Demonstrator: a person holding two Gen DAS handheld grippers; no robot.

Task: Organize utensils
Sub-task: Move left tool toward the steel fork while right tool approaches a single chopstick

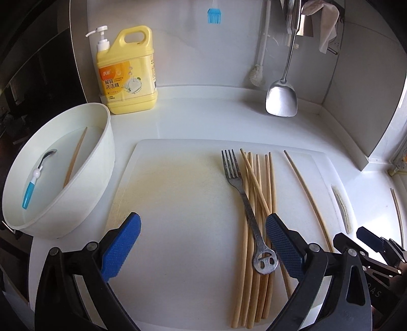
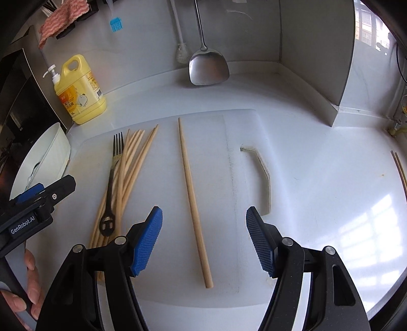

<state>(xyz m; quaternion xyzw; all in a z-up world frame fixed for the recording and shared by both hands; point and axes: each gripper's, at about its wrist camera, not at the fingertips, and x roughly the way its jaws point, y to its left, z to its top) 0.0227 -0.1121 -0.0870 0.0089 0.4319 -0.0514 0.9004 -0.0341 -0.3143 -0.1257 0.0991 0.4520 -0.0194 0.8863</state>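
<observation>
With both pairs of blue pads spread wide and gripping nothing, the two grippers hang over the white cutting board point(image 1: 178, 191). The left gripper point(image 1: 203, 244) has bare board between its fingers, while its right pad sits over the lower end of the chopstick bundle point(image 1: 257, 193). The right gripper point(image 2: 204, 239) straddles the single chopstick point(image 2: 193, 201), pads well apart on either side and not touching it. That lone stick lies lengthwise on the board, right of the bundle. On top of the bundle rests the metal fork point(image 1: 244, 201), tines pointing to the board's far edge, its looped handle end near the left gripper's right pad. Off the board's left edge stands the white bowl point(image 1: 101, 163), touching the board's corner, and there's more in it: a blue-handled spoon point(image 1: 35, 178) and another chopstick point(image 1: 75, 156) leaning inside. Beyond the board's far left corner stands the yellow detergent bottle point(image 1: 127, 73). Beyond its far right, a steel spatula point(image 1: 281, 98) hangs against the wall, and a blue brush point(image 1: 213, 15) higher up.
</observation>
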